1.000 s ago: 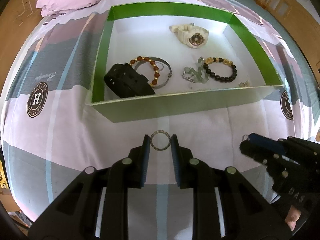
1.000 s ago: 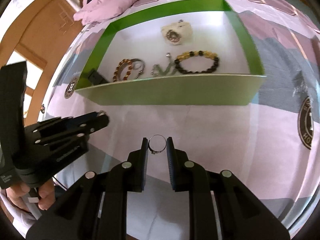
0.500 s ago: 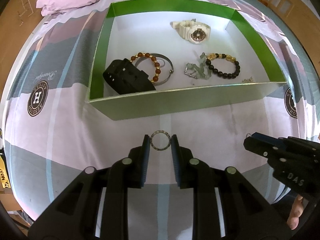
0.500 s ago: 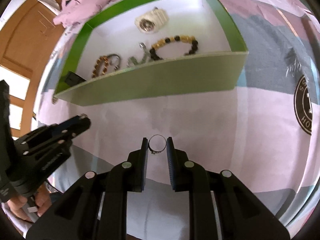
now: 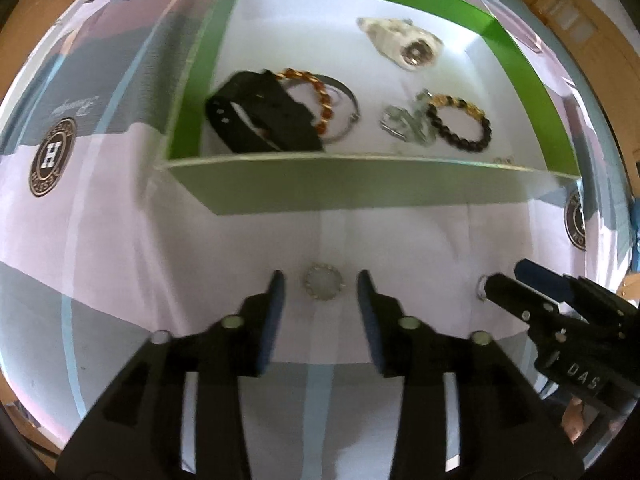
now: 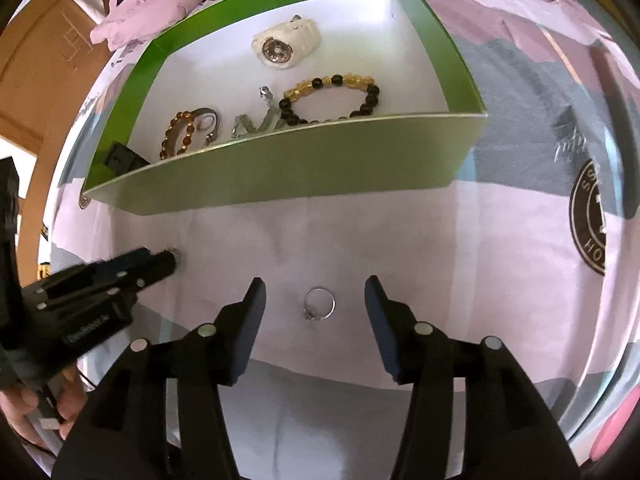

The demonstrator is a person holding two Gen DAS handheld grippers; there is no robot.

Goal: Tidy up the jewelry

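Two claws: "DAS" on right claw (image 5: 520, 286), left claw (image 6: 172, 262) illegible.

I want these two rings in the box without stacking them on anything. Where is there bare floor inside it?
Bare floor: the far-left corner behind the black strap, and the right side between the watch and the black-and-yellow bracelet. The near row, from the strap to that bracelet, is crowded.

Left wrist view looked forward and down along its fingers, close over the bedsheet (image 5: 120, 264), right wrist view likewise from the other side, both faced and shared the green box (image 5: 360, 192)
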